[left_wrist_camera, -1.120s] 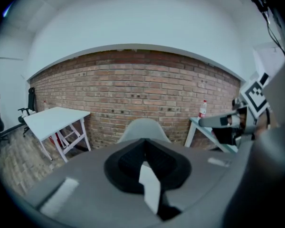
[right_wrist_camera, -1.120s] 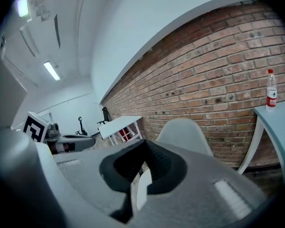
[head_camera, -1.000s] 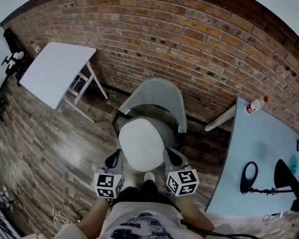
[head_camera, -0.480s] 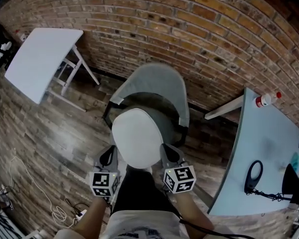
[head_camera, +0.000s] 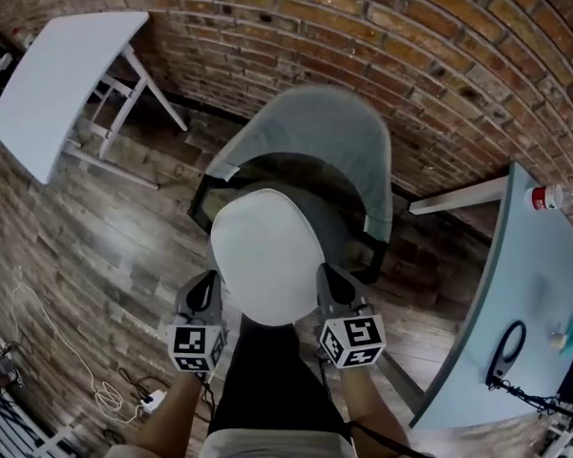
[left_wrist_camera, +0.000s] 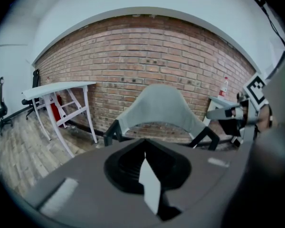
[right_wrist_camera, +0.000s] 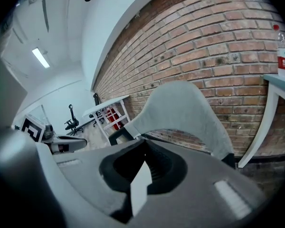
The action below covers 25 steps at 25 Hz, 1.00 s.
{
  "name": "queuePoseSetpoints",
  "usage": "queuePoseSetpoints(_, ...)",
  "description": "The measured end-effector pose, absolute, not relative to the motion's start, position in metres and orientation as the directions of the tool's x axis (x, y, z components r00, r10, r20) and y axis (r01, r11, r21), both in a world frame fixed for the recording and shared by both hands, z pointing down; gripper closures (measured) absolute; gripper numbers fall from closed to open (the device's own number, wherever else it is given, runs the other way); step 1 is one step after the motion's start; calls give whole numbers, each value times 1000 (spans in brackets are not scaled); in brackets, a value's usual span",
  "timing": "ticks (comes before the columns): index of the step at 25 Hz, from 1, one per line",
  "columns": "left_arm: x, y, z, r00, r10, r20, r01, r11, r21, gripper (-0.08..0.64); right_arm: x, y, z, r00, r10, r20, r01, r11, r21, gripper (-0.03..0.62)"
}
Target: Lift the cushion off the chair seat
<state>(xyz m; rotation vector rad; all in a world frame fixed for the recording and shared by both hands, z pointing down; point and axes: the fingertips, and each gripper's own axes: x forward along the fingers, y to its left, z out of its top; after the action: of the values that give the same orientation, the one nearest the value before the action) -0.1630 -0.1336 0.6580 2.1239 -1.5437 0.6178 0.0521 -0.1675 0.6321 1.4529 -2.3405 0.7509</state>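
Over the seat of the grey chair [head_camera: 320,136], between the 2 grippers, is the cushion [head_camera: 267,254]. It is a plain white, smooth oval pad with a rounded edge, and its long axis runs from the person toward the backrest. In the head view it covers most of the dark seat; whether its underside touches the seat cannot be told. The left gripper [head_camera: 206,289] is at the cushion's left edge and the right gripper [head_camera: 327,280] at its right edge, both near the end closest to the person. Each gripper's own view shows its jaws closed together, with a thin white sliver of the cushion pinched between them. Behind the chair runs a brick wall [head_camera: 382,27]. A white folding table [head_camera: 62,79] stands to the left, and a pale blue table [head_camera: 540,294] with 1 bottle [head_camera: 552,197] stands to the right.
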Motion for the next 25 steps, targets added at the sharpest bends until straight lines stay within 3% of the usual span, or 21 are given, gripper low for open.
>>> queuePoseSetpoints(25, -183, -162, 850, 237, -674, 700, -970, -209, 127, 566, 69, -192, 828, -365, -672, 644, -930, 282, -233, 592)
